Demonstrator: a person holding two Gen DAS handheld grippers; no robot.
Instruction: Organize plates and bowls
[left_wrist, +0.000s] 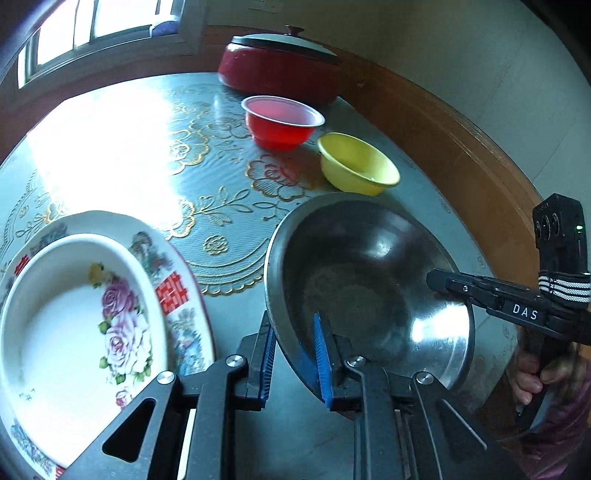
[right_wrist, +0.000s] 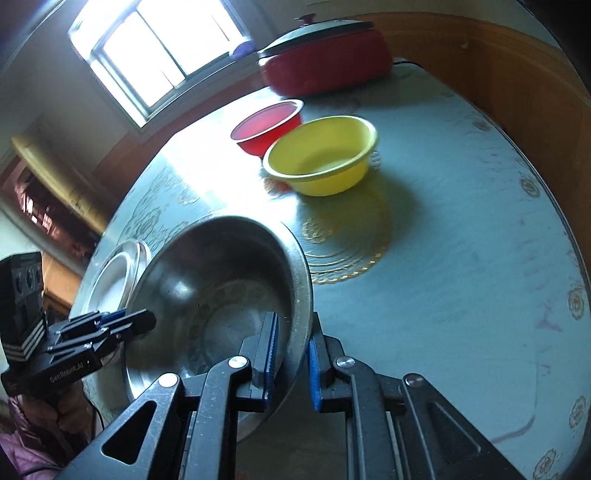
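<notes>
A steel bowl (left_wrist: 369, 280) is held between both grippers just above the table. My left gripper (left_wrist: 293, 341) is shut on its near-left rim, one blue pad inside and one outside. My right gripper (right_wrist: 291, 354) is shut on the opposite rim of the steel bowl (right_wrist: 221, 291); it also shows in the left wrist view (left_wrist: 439, 278). A yellow bowl (left_wrist: 356, 164) and a red bowl (left_wrist: 282, 122) stand further back. A white floral bowl (left_wrist: 74, 332) sits on a patterned plate (left_wrist: 181, 295) at the left.
A red lidded cooker (left_wrist: 280, 62) stands at the table's far edge. The round table (right_wrist: 461, 258) has a blue cloth with gold patterns. A wooden wall panel runs behind on the right, and a window is at the far left.
</notes>
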